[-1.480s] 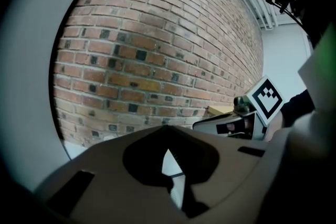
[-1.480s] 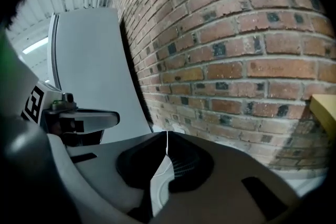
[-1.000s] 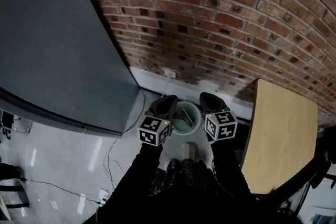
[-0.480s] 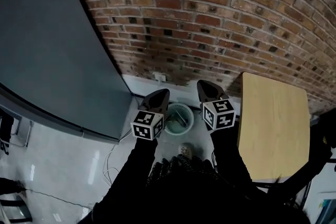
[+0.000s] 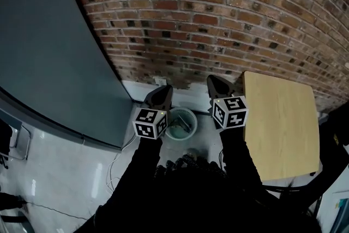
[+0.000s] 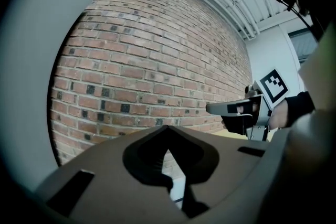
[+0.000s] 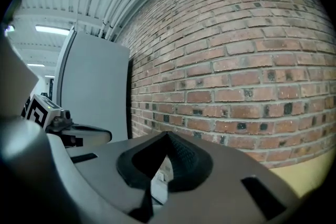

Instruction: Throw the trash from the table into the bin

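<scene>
The pale green bin point(image 5: 175, 115) stands on the floor against the brick wall, with a few pieces of trash lying inside it. My left gripper point(image 5: 163, 91) hangs above the bin's left rim, shut with nothing between its jaws. The right gripper point(image 5: 214, 83) is level with it above the bin's right side, also shut and bare. Each gripper view looks along closed jaws, the left gripper point(image 6: 167, 129) and the right gripper point(image 7: 167, 136), at the bricks. The wooden table point(image 5: 283, 128) at the right shows a bare top.
A red brick wall point(image 5: 218, 19) closes off the far side. A large grey panel point(image 5: 49, 57) stands at the left. A white socket point(image 5: 159, 81) sits on the skirting, and cables point(image 5: 112, 169) trail over the pale floor. A dark chair point(image 5: 332, 144) is beyond the table.
Both grippers have risen from just over the bin, staying shut. The bin now looks smaller and farther below them, and more of the wall shows.
</scene>
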A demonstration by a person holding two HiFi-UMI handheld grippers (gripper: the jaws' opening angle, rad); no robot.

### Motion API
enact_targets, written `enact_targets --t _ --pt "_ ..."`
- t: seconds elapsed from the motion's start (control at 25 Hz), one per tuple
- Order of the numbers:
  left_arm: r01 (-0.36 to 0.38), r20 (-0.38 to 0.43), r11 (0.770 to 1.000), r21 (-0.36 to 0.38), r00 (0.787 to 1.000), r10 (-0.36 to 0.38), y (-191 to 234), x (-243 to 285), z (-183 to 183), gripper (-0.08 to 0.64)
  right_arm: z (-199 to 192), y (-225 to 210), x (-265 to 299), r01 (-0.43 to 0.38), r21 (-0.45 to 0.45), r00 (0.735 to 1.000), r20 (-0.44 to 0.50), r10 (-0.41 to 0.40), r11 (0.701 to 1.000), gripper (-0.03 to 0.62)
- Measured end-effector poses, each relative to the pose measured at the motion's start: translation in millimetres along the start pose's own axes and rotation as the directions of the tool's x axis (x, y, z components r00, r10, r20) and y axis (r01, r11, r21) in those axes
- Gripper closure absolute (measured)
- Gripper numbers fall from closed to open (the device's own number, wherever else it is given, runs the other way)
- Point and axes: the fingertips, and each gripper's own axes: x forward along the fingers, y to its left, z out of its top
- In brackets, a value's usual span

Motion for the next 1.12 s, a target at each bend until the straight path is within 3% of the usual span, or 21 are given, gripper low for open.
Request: enact_targets --t 0.4,1.12 --pt "-0.002 0.047 1.000 -0.015 0.999 0.003 -3 3 16 0.555 7 -8 -10 0.010 0.010 1.000 0.021 -0.011 1.000 0.583" --pt "0.019 0.030 1.000 -0.003 0.999 -0.019 -1 2 9 0.555 2 -4 -2 0.011 -0.006 1.000 -0.002 -0.011 1.000 0.583"
